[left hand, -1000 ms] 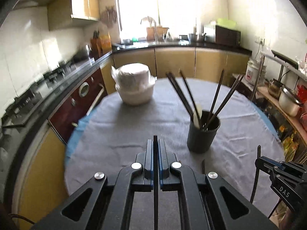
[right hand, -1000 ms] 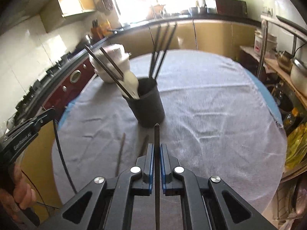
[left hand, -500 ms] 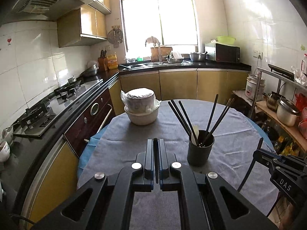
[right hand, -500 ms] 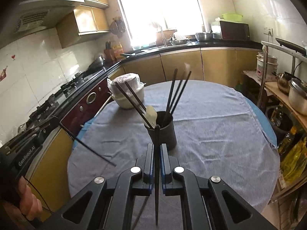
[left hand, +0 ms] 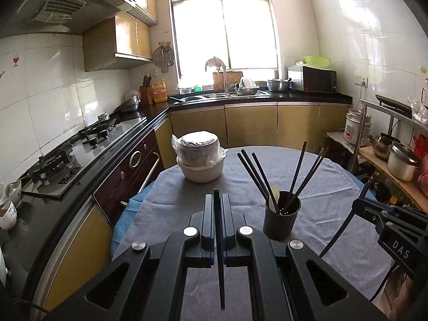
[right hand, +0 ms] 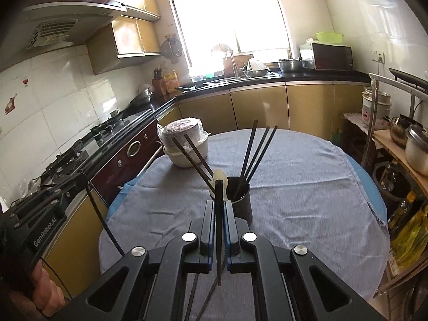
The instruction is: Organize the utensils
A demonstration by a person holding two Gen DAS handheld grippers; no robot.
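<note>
A black utensil cup (left hand: 281, 218) stands on the grey-clothed round table (left hand: 334, 240), holding several black chopsticks and a pale spoon; it also shows in the right wrist view (right hand: 242, 199). My left gripper (left hand: 217, 200) is shut on a black chopstick (left hand: 220, 254), raised above the table to the left of the cup. My right gripper (right hand: 219, 206) is shut on a black chopstick (right hand: 218, 227), raised just in front of the cup. Two more chopsticks (right hand: 203, 299) lie on the cloth below the right gripper.
A stack of white bowls in plastic wrap (left hand: 200, 157) sits at the table's far left. A counter with a gas stove (left hand: 67, 157) runs along the left. A shelf with pots (left hand: 396, 157) stands at the right.
Both grippers have risen and pulled back from the table, each still holding its chopstick. The cup now looks smaller and farther away in both views.
</note>
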